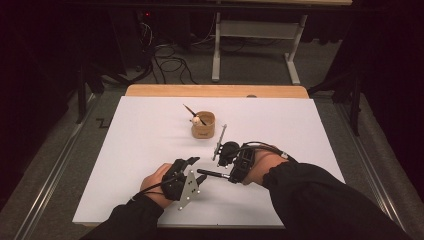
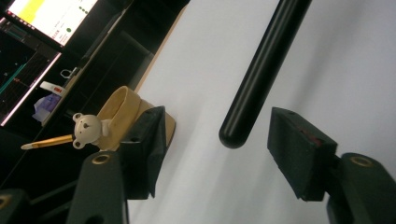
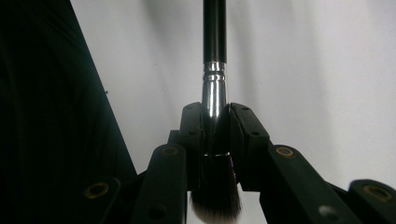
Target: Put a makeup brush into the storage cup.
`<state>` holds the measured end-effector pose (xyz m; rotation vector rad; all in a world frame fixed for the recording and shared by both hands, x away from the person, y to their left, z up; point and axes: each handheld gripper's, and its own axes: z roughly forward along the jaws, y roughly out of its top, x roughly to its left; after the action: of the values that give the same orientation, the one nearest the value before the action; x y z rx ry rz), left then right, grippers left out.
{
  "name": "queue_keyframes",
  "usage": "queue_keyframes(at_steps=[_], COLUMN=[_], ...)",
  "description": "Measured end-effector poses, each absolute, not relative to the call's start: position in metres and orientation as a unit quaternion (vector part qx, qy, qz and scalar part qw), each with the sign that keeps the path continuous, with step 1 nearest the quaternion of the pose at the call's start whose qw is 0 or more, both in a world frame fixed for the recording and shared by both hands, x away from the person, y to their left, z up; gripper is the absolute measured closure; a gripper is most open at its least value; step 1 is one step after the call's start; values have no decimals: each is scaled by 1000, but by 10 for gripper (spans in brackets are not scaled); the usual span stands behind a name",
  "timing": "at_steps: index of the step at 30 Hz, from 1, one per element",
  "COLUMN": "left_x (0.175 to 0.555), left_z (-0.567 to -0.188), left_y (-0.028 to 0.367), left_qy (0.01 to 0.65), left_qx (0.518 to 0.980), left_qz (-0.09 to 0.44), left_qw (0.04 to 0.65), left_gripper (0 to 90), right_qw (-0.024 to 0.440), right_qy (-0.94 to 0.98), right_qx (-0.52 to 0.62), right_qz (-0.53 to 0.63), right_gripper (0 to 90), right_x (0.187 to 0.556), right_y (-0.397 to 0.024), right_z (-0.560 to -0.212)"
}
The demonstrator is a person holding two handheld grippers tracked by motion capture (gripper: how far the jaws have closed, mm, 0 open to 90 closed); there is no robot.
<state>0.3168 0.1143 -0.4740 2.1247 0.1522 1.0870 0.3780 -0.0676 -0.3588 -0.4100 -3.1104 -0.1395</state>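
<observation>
The right gripper (image 3: 215, 135) is pinching a makeup brush (image 3: 214, 56) by its silver ferrule, the two black jaws pressed tight on the metal with the dark bristles bunched just behind them, toward the hand. From above, the brush's black handle (image 1: 212, 174) juts out level over the white table (image 1: 150, 130), its long axis running across the person from right to left, so the blunt end is aimed straight at the left gripper (image 1: 197, 161). That is the relation the coming move seems to hang on: the handle's tip lies directly ahead of the left jaws, a little short of them, and the left hand is plainly the nearer one to take it. In the left gripper view the rounded handle end (image 2: 236, 133) hangs in the gap between the two pads, touching neither; those jaws stand partly spread, with nothing gripped yet. I would judge a handover is under way, the left needing only to slide along the handle and pinch. The high view gives the whole layout, including a small wooden cup (image 1: 203, 125) farther up the table holding a bear-topped pencil (image 1: 195, 116), and a thin metal tool (image 1: 220, 141) lying just beside the right hand. The right gripper view alone makes the ferrule and bristles clear
</observation>
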Motion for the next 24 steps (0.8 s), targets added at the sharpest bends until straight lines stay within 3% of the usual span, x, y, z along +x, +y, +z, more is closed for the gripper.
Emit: queue_keyframes(at_steps=[8, 24], left_x=[314, 311], left_z=[-475, -477], left_y=[114, 111], left_qy=[37, 10], left_qx=[830, 835], left_qz=[427, 433], left_qw=[357, 340], left_gripper=[532, 659], right_qw=[8, 5], right_qy=[-991, -990], right_qx=[-132, -136], right_qz=[-28, -21], right_gripper=[777, 777], right_x=[382, 385], right_y=[-63, -64], right_z=[-363, -366])
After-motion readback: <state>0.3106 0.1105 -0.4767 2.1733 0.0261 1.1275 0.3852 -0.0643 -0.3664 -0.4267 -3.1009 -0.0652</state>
